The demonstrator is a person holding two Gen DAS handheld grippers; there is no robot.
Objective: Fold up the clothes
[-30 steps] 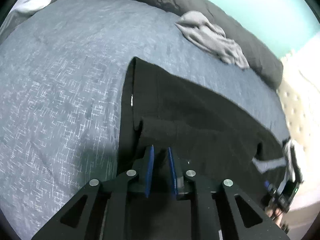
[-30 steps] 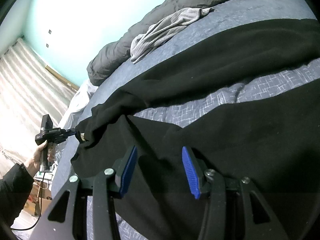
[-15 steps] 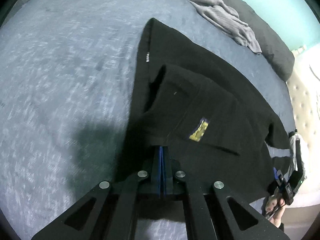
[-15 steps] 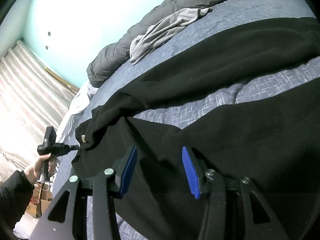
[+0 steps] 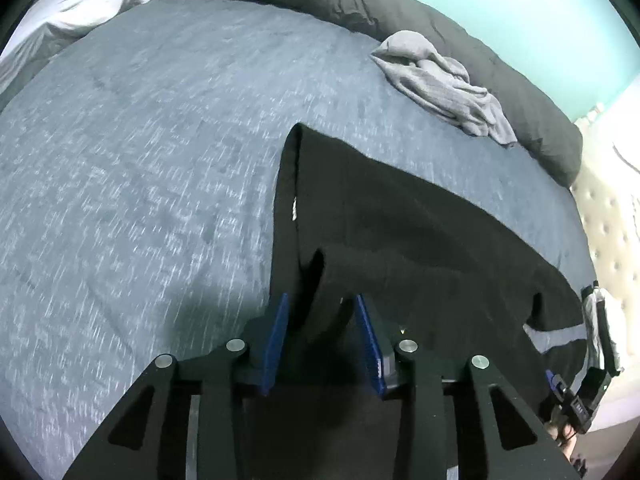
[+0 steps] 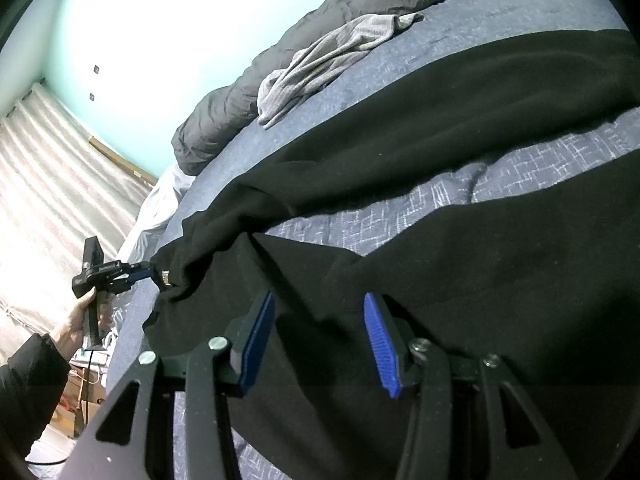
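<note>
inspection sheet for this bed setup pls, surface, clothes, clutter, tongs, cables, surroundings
surface: blue-grey patterned bedspread, wide bare area beside the garment
job's things: black garment spread on the bed, a strip of bedspread showing between its two long parts
clutter: crumpled grey garment against the rolled dark duvet
grippers: left tongs opening, a fold of black cloth between the pads, no clear pinch; right tongs open over black cloth, not gripping
cables: one thin cable hanging below the hand holding the left handle
surroundings: teal wall, tufted headboard, pale curtain
</note>
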